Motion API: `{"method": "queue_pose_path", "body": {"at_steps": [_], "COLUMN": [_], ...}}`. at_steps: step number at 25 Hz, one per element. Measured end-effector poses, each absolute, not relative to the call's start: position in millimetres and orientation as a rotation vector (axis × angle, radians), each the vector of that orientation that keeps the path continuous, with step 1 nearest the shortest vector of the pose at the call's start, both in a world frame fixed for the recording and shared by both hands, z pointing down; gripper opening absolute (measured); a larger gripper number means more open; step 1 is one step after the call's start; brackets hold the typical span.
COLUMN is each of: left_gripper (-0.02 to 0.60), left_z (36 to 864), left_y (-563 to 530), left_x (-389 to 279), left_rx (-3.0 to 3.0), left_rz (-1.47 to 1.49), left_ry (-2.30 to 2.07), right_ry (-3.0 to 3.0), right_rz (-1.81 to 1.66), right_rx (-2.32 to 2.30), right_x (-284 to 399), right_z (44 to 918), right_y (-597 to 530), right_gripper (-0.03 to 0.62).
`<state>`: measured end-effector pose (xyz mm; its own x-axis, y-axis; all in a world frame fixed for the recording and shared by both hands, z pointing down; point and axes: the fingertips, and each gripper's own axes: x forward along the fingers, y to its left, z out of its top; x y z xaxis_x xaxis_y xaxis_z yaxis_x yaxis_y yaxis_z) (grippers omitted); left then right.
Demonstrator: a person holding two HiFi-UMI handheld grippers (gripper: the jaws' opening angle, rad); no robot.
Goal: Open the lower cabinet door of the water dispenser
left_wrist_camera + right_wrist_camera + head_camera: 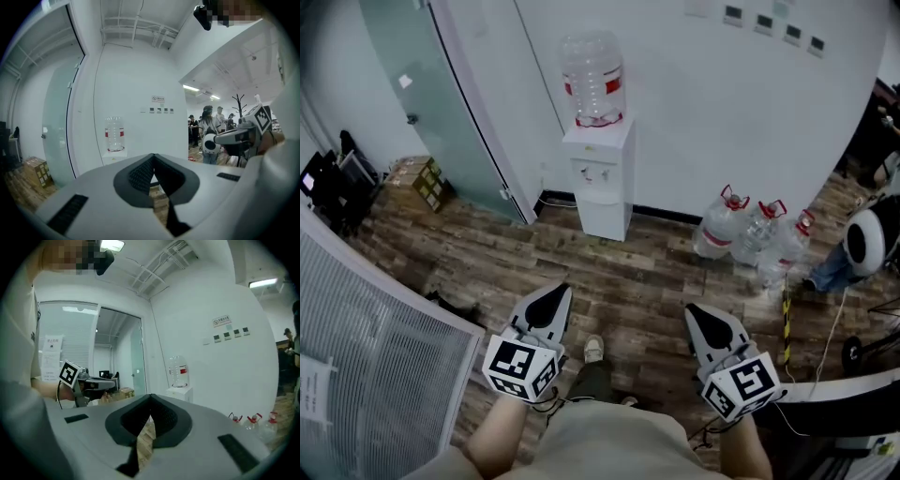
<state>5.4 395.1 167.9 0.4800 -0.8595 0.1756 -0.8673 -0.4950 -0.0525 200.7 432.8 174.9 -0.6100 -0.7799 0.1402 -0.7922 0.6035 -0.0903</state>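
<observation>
The white water dispenser stands against the far wall with a clear bottle on top. Its lower cabinet door is closed. My left gripper and right gripper are held low near my body, well short of the dispenser, both pointing toward it. Each is shut with nothing between its jaws. The left gripper view shows the shut left gripper with the bottle far beyond it. In the right gripper view the right gripper is also shut, and the dispenser is distant.
Three spare water bottles sit on the wood floor right of the dispenser. A glass door and cardboard boxes are at the left. A white slatted panel runs along my left. My shoe shows between the grippers. People stand far right.
</observation>
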Motion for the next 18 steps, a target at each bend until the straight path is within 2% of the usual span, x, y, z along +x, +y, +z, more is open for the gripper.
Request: {"method": "queue_pose_path", "body": {"at_steps": [11, 18], "left_gripper": [0.006, 0.006], "left_z": [200, 197], "left_y": [311, 226], "left_x": [-3, -27], "left_rx": [2.672, 2.68], "left_rz": [0.295, 0.295], "left_ry": [-1.541, -1.493], "right_ry": [-2.679, -2.641], "right_rz": [0.22, 0.24], "right_rx": [1.364, 1.371], "right_x": [194, 165], "right_z": [202, 201], "right_y": [349, 264], "right_gripper": [0.005, 0.006]}}
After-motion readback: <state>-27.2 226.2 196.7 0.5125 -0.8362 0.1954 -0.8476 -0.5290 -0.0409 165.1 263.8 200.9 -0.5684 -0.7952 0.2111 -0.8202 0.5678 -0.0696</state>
